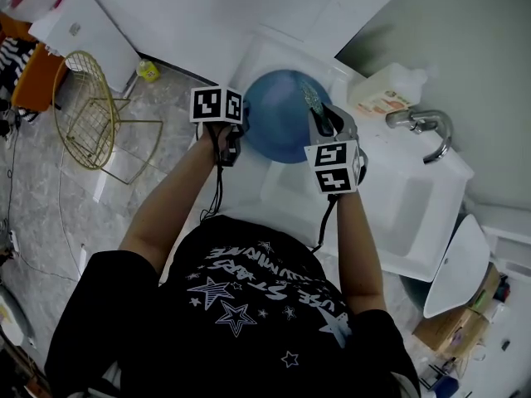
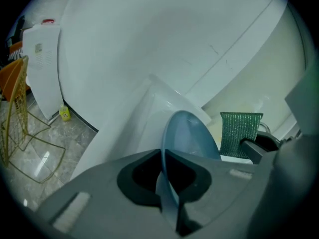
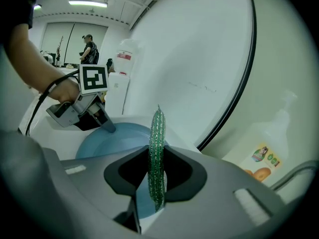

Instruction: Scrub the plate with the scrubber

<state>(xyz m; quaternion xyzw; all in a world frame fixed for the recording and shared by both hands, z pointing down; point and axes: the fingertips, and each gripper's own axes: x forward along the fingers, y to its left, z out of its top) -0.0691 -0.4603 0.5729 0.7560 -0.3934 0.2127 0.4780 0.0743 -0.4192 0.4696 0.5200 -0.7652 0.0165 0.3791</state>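
Right gripper (image 3: 157,158), nearest the lens, is clamped on the green scrubber (image 3: 157,133), pad upright and edge-on. Left gripper (image 2: 167,158) is closed on the blue plate (image 2: 192,133) at its rim, holding it on edge above the white sink (image 1: 398,214). In the head view's upper centre the scrubber sits at the plate's right rim; contact cannot be determined. Judgement: the pad must travel left across the plate's face.

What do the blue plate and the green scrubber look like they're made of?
The plate looks like plastic, smooth and slightly translucent blue: its thin rim lets light through in the left gripper view. The scrubber is a flat green pad of glittery woven mesh, probably synthetic fibre.
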